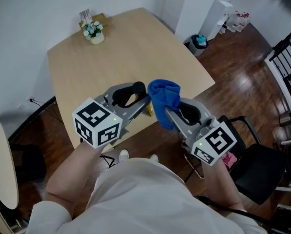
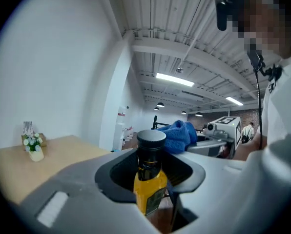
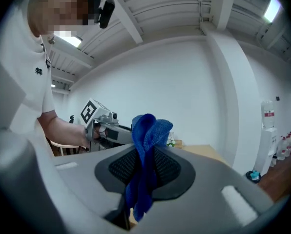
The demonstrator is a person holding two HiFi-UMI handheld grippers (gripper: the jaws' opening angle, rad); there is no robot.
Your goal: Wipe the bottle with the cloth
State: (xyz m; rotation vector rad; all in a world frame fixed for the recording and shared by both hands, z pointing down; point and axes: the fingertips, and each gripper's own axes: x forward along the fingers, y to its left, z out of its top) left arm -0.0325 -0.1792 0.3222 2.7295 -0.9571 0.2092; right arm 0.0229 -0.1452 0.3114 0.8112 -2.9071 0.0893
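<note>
A small bottle (image 2: 149, 179) with yellow liquid, a dark label and a black cap stands upright between the jaws of my left gripper (image 2: 150, 189), which is shut on it. In the head view only a yellow sliver of the bottle (image 1: 149, 109) shows beyond the left gripper (image 1: 135, 101). A bunched blue cloth (image 3: 144, 155) is clamped in my right gripper (image 3: 141, 179), its top sticking up and its tail hanging below the jaws. The cloth (image 1: 164, 101) sits just right of the bottle, above the table's near edge; I cannot tell whether they touch. The right gripper (image 1: 177, 112) faces the left one.
A light wooden table (image 1: 121, 57) lies ahead, with a small flower pot (image 1: 93, 33) and a card holder at its far left corner. A black chair (image 1: 258, 169) stands at my right, a round pale table (image 1: 1, 165) at my left. Dark wood floor surrounds them.
</note>
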